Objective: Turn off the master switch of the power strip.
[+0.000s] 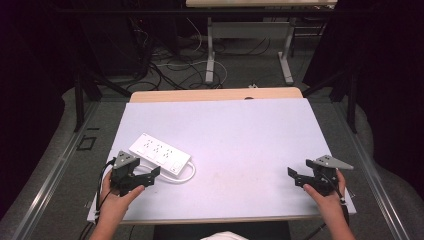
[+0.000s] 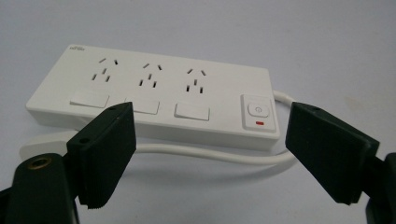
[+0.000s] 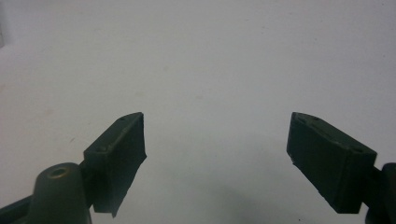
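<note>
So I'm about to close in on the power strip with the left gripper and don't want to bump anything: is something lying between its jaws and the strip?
Only the strip's own white cord, which runs along the near side of the power strip in front of the open left gripper. Otherwise just bare table.

I see a white power strip (image 2: 154, 95) with 3 sets of dark plug holes, 3 plain white flaps and a white button with a small red mark under it. Its cord (image 2: 210, 156) is white too. My left gripper (image 2: 210, 154) and right gripper (image 3: 217, 158) are black. The table top (image 1: 250, 135) is pale grey-white with a light wood edge.
</note>
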Tool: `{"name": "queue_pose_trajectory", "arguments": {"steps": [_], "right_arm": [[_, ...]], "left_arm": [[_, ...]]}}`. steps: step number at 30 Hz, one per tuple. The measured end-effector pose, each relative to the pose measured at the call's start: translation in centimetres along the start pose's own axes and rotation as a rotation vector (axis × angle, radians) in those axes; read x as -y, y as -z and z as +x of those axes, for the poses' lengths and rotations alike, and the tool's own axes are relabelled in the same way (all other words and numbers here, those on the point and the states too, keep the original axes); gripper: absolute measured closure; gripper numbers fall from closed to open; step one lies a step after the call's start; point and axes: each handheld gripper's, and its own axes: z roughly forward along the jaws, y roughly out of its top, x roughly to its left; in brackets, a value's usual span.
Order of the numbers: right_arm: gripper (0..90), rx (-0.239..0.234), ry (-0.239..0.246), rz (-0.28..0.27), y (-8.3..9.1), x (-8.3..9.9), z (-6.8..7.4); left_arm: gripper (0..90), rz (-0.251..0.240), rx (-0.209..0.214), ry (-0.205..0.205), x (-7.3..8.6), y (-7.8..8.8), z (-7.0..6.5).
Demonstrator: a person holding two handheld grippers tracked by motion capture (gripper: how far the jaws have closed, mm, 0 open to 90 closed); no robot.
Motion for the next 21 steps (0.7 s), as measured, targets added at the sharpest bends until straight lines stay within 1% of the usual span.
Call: {"name": "queue_pose_trajectory", "arguments": {"steps": [1,2,3,4,5,6,7,8,9,10,12,13,14,15,16,17,18,19,20,21], "right_arm": [[19.2,0.004,0.001,0.000,0.0,0.0,0.0],[19.2,-0.002,0.002,0.001,0.0,0.0,0.0],[19.2,-0.001,-0.006,0.001,0.0,0.0,0.1],[19.2,0.008,-0.008,-0.006,0.0,0.0,0.2],[19.2,0.009,-0.009,-0.005,0.0,0.0,0.2],[19.2,0.009,-0.011,-0.005,0.0,0.0,0.2],[19.2,0.009,-0.009,-0.004,-0.1,0.0,0.2],[19.2,0.011,-0.002,-0.007,-0.1,0.0,0.1],[19.2,0.007,-0.003,-0.006,-0.1,0.0,0.1],[19.2,0.010,-0.014,-0.004,-0.1,0.0,0.2],[19.2,0.011,-0.012,0.002,-0.1,0.0,0.2],[19.2,0.008,-0.009,0.010,-0.1,0.0,0.2],[19.2,0.004,-0.010,0.004,-0.2,0.1,0.2],[19.2,0.007,-0.005,0.000,-0.2,0.1,0.2],[19.2,0.001,-0.004,0.007,-0.2,0.1,0.2],[19.2,0.001,-0.004,0.008,-0.2,0.1,0.2],[19.2,0.002,-0.005,0.010,-0.2,0.1,0.3],[19.2,0.000,-0.005,0.010,-0.2,0.1,0.3],[19.2,0.000,-0.004,0.010,-0.3,0.1,0.3],[19.2,0.001,-0.003,0.011,-0.3,0.1,0.3]], "left_arm": [[16.4,0.003,0.003,-0.004,-0.2,0.0,0.0],[16.7,0.002,0.003,-0.011,-0.4,0.0,0.0],[17.6,0.004,0.008,-0.004,-0.6,-0.1,-0.1],[18.7,0.014,0.011,-0.010,-0.7,-0.1,0.0],[19.3,0.015,0.001,-0.017,-0.9,-0.2,0.0],[20.3,0.014,0.000,-0.012,-1.0,-0.3,-0.1],[21.1,0.024,-0.001,-0.017,-1.2,-0.3,0.0],[21.5,0.019,-0.001,-0.015,-1.2,-0.4,0.0],[22.0,0.032,0.000,-0.024,-1.4,-0.4,0.1],[22.4,0.032,0.006,-0.016,-1.5,-0.5,0.1],[22.8,0.045,0.004,-0.021,-1.7,-0.6,0.3],[23.0,0.047,0.010,-0.014,-1.9,-0.6,0.3],[23.6,0.041,0.015,-0.012,-2.0,-0.7,0.3],[24.3,0.043,0.017,-0.020,-2.1,-0.8,0.5],[25.2,0.045,0.016,-0.030,-2.3,-0.8,0.6],[26.0,0.057,0.019,-0.033,-2.4,-0.9,0.7],[26.0,0.050,0.015,-0.038,-2.5,-1.0,0.7],[26.6,0.055,0.014,-0.042,-2.6,-1.1,0.7],[28.0,0.062,0.023,-0.047,-2.7,-1.2,0.8],[28.5,0.053,0.019,-0.045,-2.8,-1.4,0.8]]}}
